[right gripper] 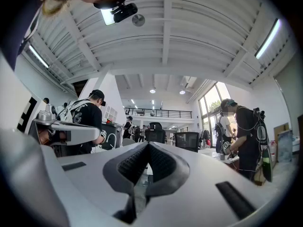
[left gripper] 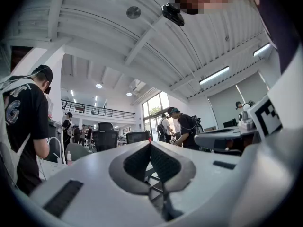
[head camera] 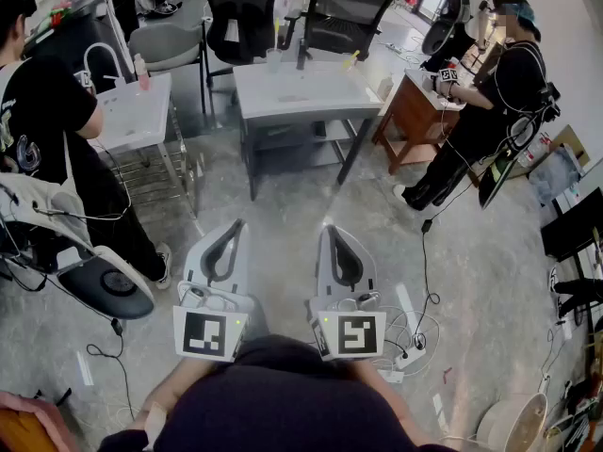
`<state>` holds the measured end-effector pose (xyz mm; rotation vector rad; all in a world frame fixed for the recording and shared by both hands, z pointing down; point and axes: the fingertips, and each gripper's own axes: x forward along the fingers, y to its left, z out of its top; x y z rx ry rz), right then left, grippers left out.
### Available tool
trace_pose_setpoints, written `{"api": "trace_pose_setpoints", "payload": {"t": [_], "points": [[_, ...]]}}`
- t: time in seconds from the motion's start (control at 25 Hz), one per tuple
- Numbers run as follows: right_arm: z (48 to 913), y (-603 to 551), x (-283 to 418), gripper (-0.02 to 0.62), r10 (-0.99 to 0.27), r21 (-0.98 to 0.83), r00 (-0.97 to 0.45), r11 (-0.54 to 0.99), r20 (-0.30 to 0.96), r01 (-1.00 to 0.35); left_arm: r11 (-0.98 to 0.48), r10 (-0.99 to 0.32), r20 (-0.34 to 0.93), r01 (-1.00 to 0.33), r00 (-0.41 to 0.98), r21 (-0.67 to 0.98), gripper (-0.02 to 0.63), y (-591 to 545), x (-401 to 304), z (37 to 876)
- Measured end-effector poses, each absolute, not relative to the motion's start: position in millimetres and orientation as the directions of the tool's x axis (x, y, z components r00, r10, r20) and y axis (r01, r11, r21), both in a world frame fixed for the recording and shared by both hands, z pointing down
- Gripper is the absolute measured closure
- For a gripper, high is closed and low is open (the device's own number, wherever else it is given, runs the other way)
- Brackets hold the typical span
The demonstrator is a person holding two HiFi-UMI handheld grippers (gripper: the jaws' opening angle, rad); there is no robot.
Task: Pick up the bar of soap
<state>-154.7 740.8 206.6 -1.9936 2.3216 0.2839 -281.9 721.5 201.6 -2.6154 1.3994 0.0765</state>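
Two pressed together, empty: left hand-held gripper (head camera: 236,224), right hand-held gripper (head camera: 330,230) | table (head camera: 292,92) at 12 o'clock | risk: knocking unseen soap with shut jaws.

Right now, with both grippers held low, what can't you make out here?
- Bar of soap: none recognisable; things on the grey rectangular table are too small in the head view.
- That tabletop, gripper views: mostly blocked by the white left gripper and right gripper themselves.
- White sink stand basin, head view: too small.
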Motion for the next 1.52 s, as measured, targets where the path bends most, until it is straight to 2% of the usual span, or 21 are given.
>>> {"api": "trace_pose_setpoints", "payload": {"t": [0.32, 0.64, 0.88, 1.0, 1.16, 1.52], "points": [[217.0, 694.5, -146.6, 0.578, -0.975, 0.092, -0.17, 0.158, -0.143, -0.983, -0.565, -0.813, -0.109, -0.82, 0.572, -0.094, 0.604, 676.9, -270.2, 214.7], [209.7, 591.7, -107.3, 0.578, -0.981, 0.146, -0.139, 0.118, -0.139, -0.982, -0.616, -0.769, -0.144, -0.782, 0.622, -0.092, 0.602, 565.0, -233.5, 213.0], [203.6, 499.1, -82.4, 0.578, -0.986, 0.143, -0.122, 0.105, -0.116, -0.984, -0.652, -0.747, -0.106, -0.754, 0.657, -0.078, 0.567, 470.5, -211.3, 213.0], [203.0, 456.7, -70.5, 0.578, -0.988, 0.109, -0.11, 0.098, -0.109, -0.989, -0.676, -0.729, -0.07, -0.732, 0.681, -0.088, 0.518, 431.2, -202.0, 220.3], [203.3, 409.2, -55.6, 0.578, -0.99, 0.094, -0.091, 0.081, -0.111, -0.992, -0.7, -0.709, -0.041, -0.709, 0.704, -0.083, 0.485, 384.1, -194.2, 231.3], [214.1, 329.2, -44.4, 0.578, -0.992, 0.083, -0.087, 0.079, -0.096, -0.993, -0.723, -0.687, 0.024, -0.679, 0.727, -0.127, 0.482, 309.7, -182.5, 242.8]]}}
